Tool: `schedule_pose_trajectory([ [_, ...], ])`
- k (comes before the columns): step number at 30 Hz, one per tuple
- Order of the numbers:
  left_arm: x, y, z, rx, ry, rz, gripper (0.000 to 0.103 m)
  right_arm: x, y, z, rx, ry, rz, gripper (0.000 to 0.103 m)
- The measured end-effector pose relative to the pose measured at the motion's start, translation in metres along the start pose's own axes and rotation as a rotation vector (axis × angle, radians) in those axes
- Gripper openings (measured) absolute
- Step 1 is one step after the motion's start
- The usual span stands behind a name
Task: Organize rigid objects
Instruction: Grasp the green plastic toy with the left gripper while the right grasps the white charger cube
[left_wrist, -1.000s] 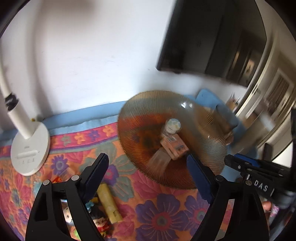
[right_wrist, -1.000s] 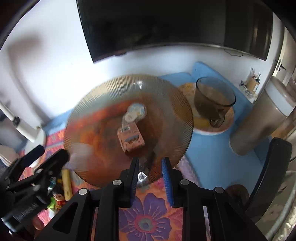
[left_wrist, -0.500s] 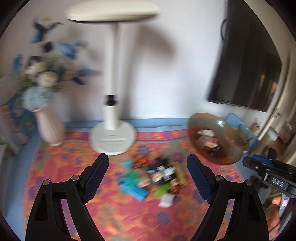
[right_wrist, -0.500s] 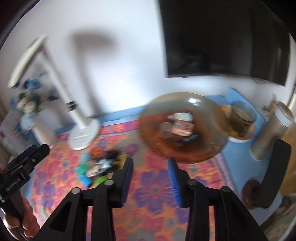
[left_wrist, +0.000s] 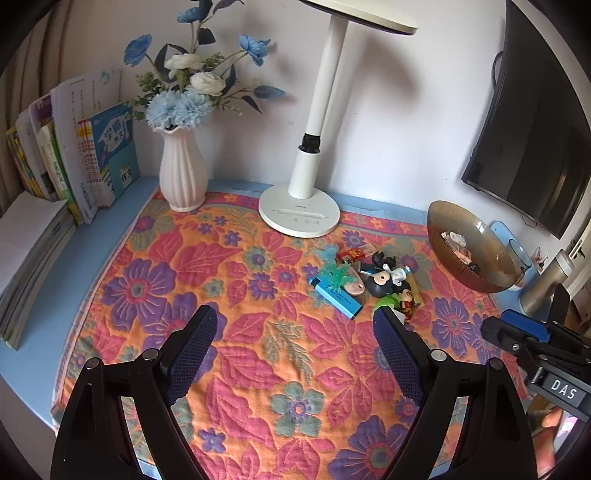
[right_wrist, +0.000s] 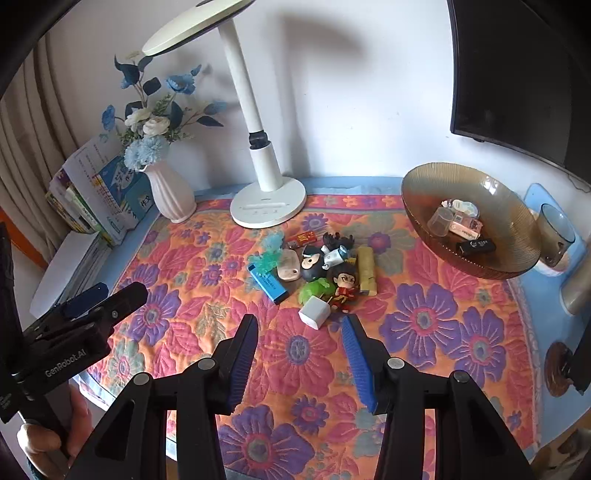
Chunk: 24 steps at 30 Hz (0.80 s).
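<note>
- On the floral cloth (right_wrist: 424, 317), one cluster of small objects is recorded: one blue lighter (right_wrist: 269, 283), one white cube adapter (right_wrist: 313, 312), one red-clad figurine (right_wrist: 345, 283), one yellow stick (right_wrist: 366, 269), one black round figure (right_wrist: 312, 266); the rest are too tangled to count.
- One amber glass bowl (right_wrist: 436, 184) is noted right of the cluster, apart from it; about five small items lie inside.
- One lamp (right_wrist: 267, 205) and one vase (right_wrist: 173, 199) are set along the back edge.
- Bare cloth is seen before and left of the cluster.
- Right gripper (right_wrist: 300, 356): jaws partly apart, nothing between; the adapter lies just beyond the tips.
- Left gripper (left_wrist: 293, 354): jaws wide, empty; the cluster lies beyond its right finger.
</note>
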<state>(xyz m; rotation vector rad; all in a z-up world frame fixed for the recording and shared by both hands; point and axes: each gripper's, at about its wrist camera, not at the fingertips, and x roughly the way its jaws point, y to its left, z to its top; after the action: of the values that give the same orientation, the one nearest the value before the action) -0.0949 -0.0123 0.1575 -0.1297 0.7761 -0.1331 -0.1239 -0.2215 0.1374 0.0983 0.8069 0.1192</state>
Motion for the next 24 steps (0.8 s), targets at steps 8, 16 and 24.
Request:
schedule_pose_trajectory([
  [8, 0.009, -0.009, 0.000, 0.035, -0.005, -0.027, 0.085, 0.002, -0.004, -0.003, 0.026, -0.014, -0.006, 0.046],
  [16, 0.082, -0.024, 0.009, 0.238, 0.094, -0.159, 0.085, 0.050, -0.017, -0.026, 0.138, 0.006, -0.010, 0.046],
  [24, 0.165, -0.035, 0.021, 0.399, 0.217, -0.196, 0.083, 0.114, -0.026, -0.029, 0.206, 0.102, 0.003, 0.046],
])
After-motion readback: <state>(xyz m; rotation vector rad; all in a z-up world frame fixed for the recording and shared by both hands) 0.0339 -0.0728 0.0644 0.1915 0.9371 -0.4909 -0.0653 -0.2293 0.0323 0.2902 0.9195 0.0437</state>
